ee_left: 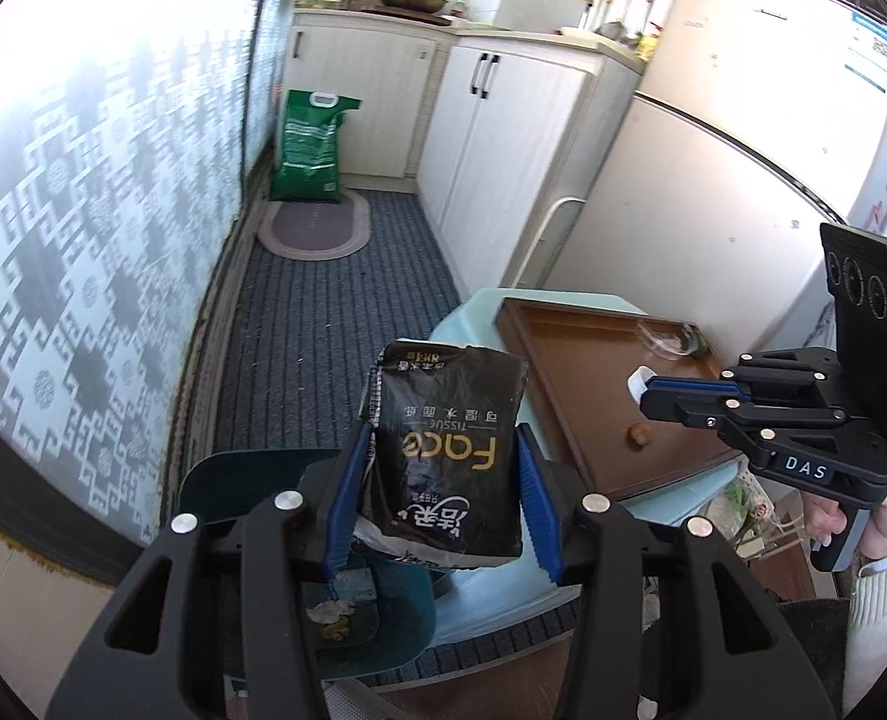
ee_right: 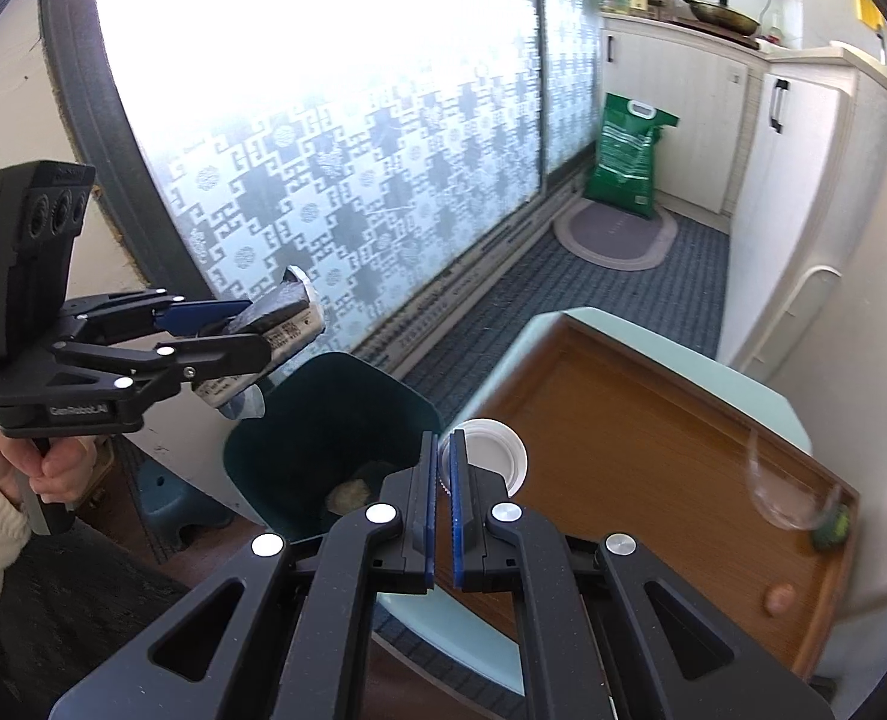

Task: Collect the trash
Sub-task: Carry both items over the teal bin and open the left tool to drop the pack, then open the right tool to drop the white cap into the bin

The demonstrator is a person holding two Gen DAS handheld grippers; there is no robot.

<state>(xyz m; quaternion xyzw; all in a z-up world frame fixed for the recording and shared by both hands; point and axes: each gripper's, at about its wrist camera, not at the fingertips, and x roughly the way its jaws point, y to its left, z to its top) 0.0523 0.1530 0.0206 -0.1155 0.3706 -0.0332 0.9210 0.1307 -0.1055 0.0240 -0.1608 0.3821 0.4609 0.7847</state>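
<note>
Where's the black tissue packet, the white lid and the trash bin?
black tissue packet [ee_left: 451, 450], left wrist view, on its printed front.
white lid [ee_right: 491, 455], right wrist view, on its round top face.
trash bin [ee_right: 323, 420], right wrist view, on its dark inner wall.

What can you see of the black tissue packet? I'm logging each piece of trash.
The black tissue packet is a crumpled, soft plastic wrapper with gold "Face" lettering and white print, its top torn open. The left gripper clamps it between its blue pads, printing upside down to the camera. It hangs in the air above the dark teal bin, touching nothing else.
</note>
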